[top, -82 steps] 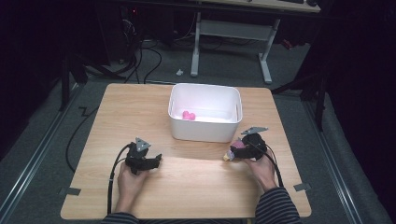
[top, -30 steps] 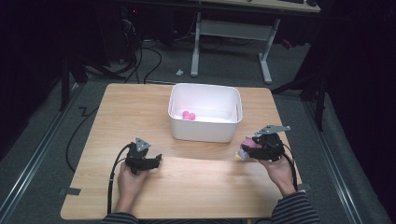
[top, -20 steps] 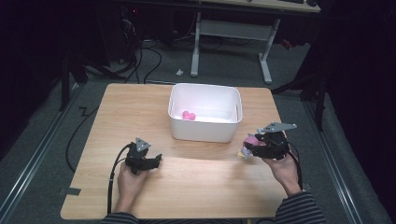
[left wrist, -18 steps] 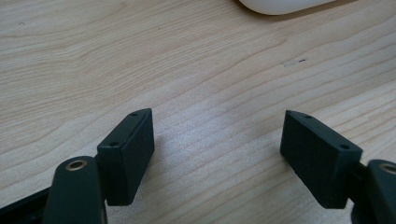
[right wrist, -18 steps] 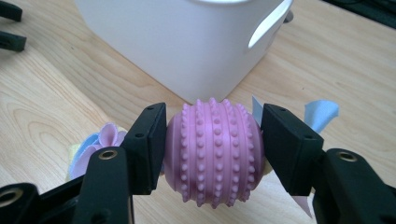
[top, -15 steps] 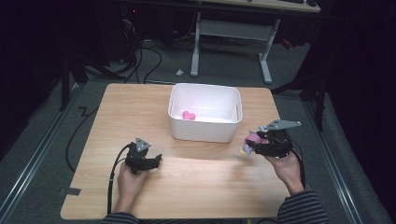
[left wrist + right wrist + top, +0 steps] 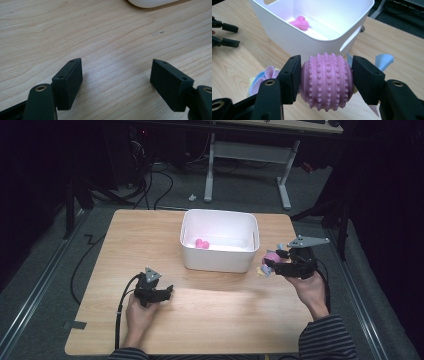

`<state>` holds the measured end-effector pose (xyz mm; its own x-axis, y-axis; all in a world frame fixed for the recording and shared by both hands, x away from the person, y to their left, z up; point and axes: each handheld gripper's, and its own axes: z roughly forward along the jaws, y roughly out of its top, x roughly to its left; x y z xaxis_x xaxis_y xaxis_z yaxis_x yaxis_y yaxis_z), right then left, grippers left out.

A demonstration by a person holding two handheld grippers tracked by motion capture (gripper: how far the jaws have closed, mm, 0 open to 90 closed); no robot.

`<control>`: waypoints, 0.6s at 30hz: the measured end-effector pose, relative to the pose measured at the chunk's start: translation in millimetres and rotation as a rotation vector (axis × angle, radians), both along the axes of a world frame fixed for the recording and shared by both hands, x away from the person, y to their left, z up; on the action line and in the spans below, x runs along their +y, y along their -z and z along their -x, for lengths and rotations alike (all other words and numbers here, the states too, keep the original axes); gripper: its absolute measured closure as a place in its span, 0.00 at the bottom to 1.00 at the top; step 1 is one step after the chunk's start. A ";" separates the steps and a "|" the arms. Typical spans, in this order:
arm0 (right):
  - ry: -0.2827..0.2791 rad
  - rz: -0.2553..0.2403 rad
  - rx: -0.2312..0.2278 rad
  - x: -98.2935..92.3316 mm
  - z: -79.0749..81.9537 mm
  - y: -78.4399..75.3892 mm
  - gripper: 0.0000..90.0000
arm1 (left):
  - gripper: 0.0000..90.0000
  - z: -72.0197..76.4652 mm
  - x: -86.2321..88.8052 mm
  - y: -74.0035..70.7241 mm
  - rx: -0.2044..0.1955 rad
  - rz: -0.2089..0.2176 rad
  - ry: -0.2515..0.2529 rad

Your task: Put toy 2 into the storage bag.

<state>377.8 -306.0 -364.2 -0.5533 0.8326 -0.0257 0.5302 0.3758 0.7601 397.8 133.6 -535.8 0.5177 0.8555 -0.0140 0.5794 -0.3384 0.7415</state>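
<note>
Wooden tabletop (image 7: 220, 315) carried a white bin (image 7: 220, 240) toward its far edge. My left hand-held gripper (image 7: 116, 82) hovered released. My right hand-held gripper (image 7: 325, 80) clenched a pink studded ball (image 7: 325, 81) beside the bin's right wall.

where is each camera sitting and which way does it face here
High view: above the person's side, looking forward and down at the table; both forearms and hands show.
Left gripper view: on the left gripper, facing bare wood between open jaws.
Right gripper view: on the right gripper, clamping the pink ball.
Shared: white bin and ball.
</note>
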 end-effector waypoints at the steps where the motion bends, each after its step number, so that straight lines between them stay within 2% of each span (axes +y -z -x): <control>1: 0.000 0.000 0.000 0.0 0.0 0.0 0.48 | 0.29 0.0 0.0 0.0 0.000 0.000 0.000; 18: -0.041 0.026 -0.032 20.0 -13.8 -29.8 0.48 | 0.29 0.1 0.1 -0.1 0.001 -0.001 0.002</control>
<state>391.5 -286.0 -334.4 -0.5855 0.8081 -0.0649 0.4897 0.4164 0.7661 397.6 133.7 -535.7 0.5194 0.8544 -0.0139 0.5795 -0.3402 0.7406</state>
